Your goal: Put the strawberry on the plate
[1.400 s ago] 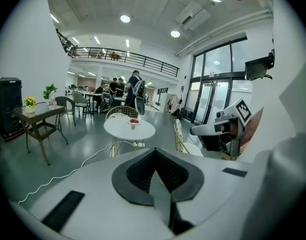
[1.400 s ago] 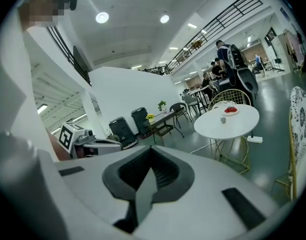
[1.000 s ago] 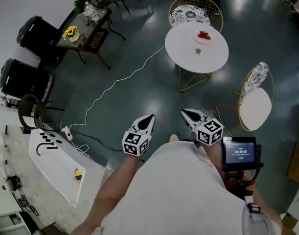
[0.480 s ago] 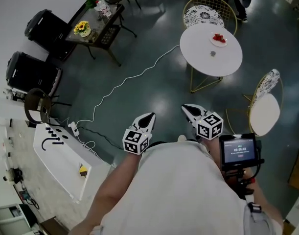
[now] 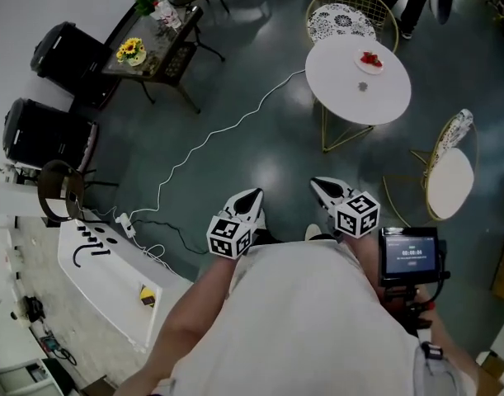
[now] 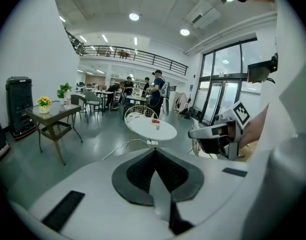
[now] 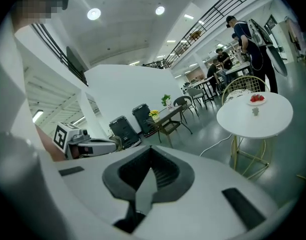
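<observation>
Plate (image 5: 379, 64) on round table (image 5: 350, 93) holds strawberries (image 5: 369, 58); left hand-held gripper (image 5: 253, 195) and right hand-held gripper (image 5: 316, 183) closed, empty

1. Head view: high, facing steeply down onto dark glossy floor (image 5: 252, 48); round white table (image 5: 350, 85) far ahead, upper right.
2. Camera riding left tool (image 5: 252, 195): low, looks along the jaws, table distant at centre.
3. Camera riding right tool (image 5: 317, 185): same, table at right. All three share it.

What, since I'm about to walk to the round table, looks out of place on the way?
A white cable snakes loose across the dark floor from a power strip toward the round table, a likely trip hazard. Nothing looks spilled or toppled.
</observation>
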`<state>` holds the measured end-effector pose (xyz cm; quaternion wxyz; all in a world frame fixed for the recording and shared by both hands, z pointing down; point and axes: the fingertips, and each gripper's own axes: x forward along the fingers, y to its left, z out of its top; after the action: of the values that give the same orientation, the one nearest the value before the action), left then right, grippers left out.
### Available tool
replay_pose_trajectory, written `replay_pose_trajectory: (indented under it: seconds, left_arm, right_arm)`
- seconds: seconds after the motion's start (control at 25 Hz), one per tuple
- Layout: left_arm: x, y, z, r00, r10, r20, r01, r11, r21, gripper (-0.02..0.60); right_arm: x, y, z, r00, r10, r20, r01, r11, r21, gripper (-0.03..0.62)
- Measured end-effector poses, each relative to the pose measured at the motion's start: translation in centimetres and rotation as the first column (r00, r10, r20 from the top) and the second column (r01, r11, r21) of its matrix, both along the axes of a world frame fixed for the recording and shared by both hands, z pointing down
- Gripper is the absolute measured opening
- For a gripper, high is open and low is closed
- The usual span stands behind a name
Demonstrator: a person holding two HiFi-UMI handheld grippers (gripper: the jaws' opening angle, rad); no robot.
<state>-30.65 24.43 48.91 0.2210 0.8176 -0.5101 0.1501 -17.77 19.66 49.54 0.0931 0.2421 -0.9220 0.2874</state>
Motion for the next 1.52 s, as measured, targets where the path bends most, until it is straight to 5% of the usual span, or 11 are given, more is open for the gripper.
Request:
replay_pose_trajectory:
  seconds: [0.44, 0.92, 1.36, 1.52]
  left_arm:
    - [-7.2, -5.7, 1.9, 0.978, 0.208, -0.031, -0.209, 0.978, -0.009, 0.006]
    - [-14.4, -11.7, 3.0, 0.923, 0.381, -0.043, -0.382, 0.924, -0.018, 0.006]
    - [-12.9, -17.0, 4.0, 0.884, 0.465, -0.045, -0.466, 0.884, -0.022, 0.006]
    - [-9.6, -21.3, 5.4, 0.877, 0.480, -0.029, -0.481, 0.876, -0.043, 0.006]
  right_arm:
    - [-6.5, -2.8, 1.3, 0.981, 0.183, -0.068, -0.185, 0.983, -0.020, 0.005]
    - [-11.9, -5.1, 1.9, 0.911, 0.398, -0.111, -0.403, 0.915, -0.024, 0.005]
    - [-10.7, -7.7, 3.6, 0.859, 0.497, -0.121, -0.505, 0.862, -0.048, 0.005]
    - [-7.9, -12.5, 5.3, 0.855, 0.509, -0.098, -0.515, 0.855, -0.060, 0.005]
